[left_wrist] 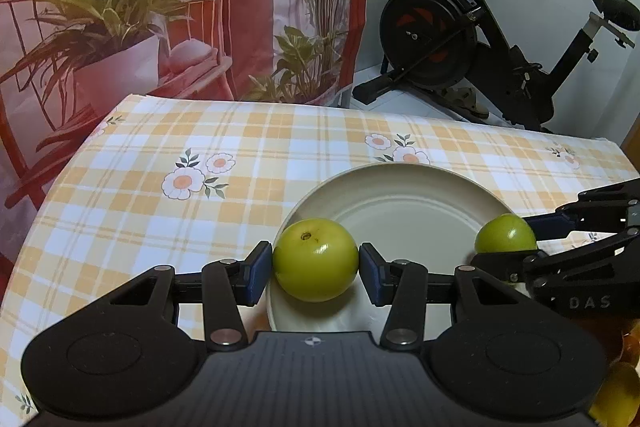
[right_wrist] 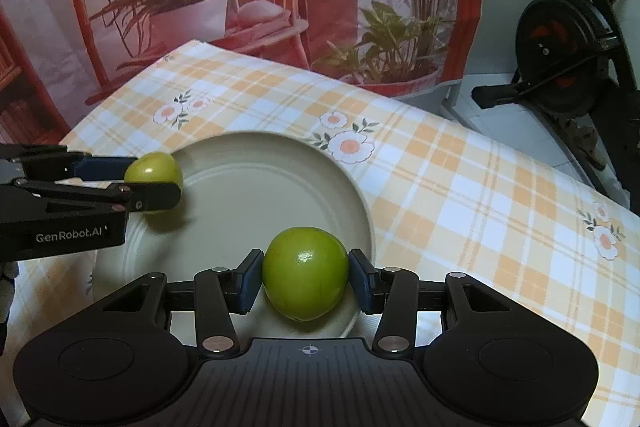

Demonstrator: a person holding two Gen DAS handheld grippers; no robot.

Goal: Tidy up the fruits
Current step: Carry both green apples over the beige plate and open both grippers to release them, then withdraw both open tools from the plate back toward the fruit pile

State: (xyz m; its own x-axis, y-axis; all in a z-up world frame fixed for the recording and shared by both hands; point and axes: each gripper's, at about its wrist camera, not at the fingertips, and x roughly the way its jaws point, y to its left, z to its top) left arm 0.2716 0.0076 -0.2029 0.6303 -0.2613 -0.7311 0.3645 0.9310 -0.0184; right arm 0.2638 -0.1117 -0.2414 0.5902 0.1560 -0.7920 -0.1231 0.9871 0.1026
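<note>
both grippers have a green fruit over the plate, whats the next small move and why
Probably open both and back off. The left gripper and right gripper each clamp a fruit low over the plate. Whether they touch it, I cannot tell.

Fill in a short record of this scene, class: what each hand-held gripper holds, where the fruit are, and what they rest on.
left hand-held gripper: shut on a green fruit, at the plate's near left edge
right hand-held gripper: shut on a second green fruit, at the plate's near right edge
plate: cream, round, no loose fruit on it
resting or lifted: cannot tell for either fruit
table: orange-checked cloth with daisies
background: exercise bike
</note>
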